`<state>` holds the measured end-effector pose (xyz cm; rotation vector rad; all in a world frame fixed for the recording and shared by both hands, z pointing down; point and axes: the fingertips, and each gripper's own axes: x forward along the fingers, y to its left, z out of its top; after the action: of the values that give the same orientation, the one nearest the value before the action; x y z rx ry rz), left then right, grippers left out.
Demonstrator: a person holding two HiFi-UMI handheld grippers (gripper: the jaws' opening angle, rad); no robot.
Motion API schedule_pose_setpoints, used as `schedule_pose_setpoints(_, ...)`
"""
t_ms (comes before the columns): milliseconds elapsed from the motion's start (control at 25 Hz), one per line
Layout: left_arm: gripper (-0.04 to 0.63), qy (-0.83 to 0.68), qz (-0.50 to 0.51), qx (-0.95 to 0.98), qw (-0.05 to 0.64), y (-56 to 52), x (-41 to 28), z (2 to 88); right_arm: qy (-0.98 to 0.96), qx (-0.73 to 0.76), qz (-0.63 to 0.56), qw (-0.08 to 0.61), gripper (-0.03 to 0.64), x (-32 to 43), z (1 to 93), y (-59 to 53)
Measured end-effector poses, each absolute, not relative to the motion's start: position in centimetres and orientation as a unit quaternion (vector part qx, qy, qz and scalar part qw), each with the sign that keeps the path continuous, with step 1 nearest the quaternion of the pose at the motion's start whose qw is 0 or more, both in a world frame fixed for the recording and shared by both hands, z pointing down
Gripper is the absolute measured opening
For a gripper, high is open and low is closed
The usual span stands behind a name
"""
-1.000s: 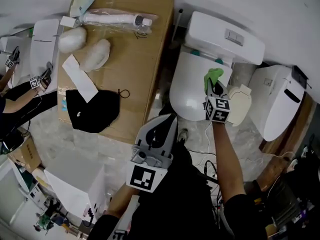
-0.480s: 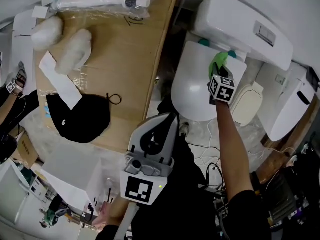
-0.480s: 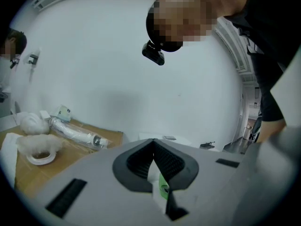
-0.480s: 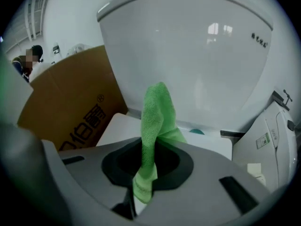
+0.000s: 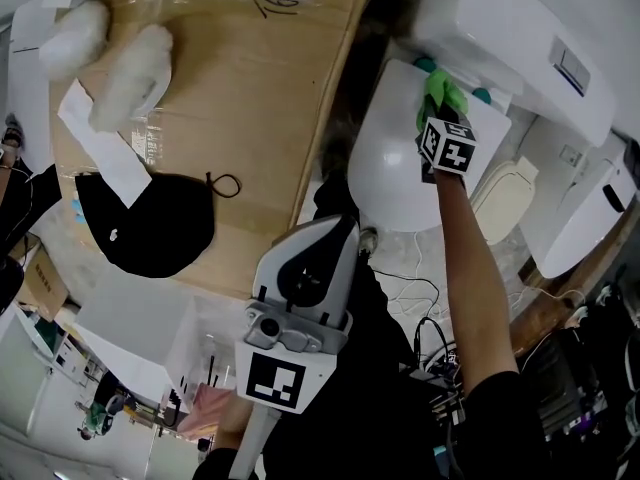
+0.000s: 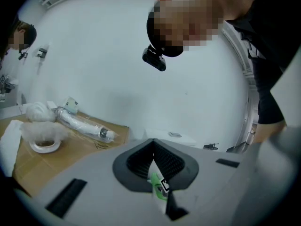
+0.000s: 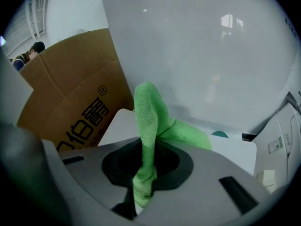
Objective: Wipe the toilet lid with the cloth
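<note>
Flat, bright indoor light fills the head view. The glossy white oval toilet lid (image 5: 395,178) has a mild sheen and a soft shadow along its near edge. The cluttered floor right of that lid is dim. Both gripper views bow straight lines and blacken at the corners. Behind the lid, the shiny white ceramic cistern (image 7: 197,46) reflects pale window glare. The bright green microfibre cloth (image 7: 149,121) is sharp, while the grey right hand-held gripper (image 7: 143,166) is blurred.

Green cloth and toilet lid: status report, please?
Right gripper shut on green cloth, at rear of toilet lid, by the tank. Left gripper shut, empty, held back. Nothing blocking the lid.
</note>
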<state>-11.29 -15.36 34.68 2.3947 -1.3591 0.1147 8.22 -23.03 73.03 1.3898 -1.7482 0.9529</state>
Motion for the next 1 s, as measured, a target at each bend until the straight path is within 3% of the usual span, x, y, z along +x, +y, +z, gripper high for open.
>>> schedule_pose_setpoints(280, -0.002, -0.489, 0.036, 0.850, 0.193, -14.9, -12.2, 34.8, -0.722, 0.481, 0.317, 0.383, 0.049, 3.5, 72.9, -25.3)
schedule_pose_setpoints(680, -0.002, -0.494, 0.033, 0.847, 0.195, -12.4, -12.7, 35.4, -0.791, 0.323, 0.162, 0.495, 0.049, -2.1, 73.8, -22.9)
schedule_pose_setpoints(1000, -0.002, -0.511, 0.034, 0.837, 0.192, -9.3, -13.6, 35.4, -0.812, 0.246, 0.133, 0.512, 0.049, -5.3, 74.9, -17.6)
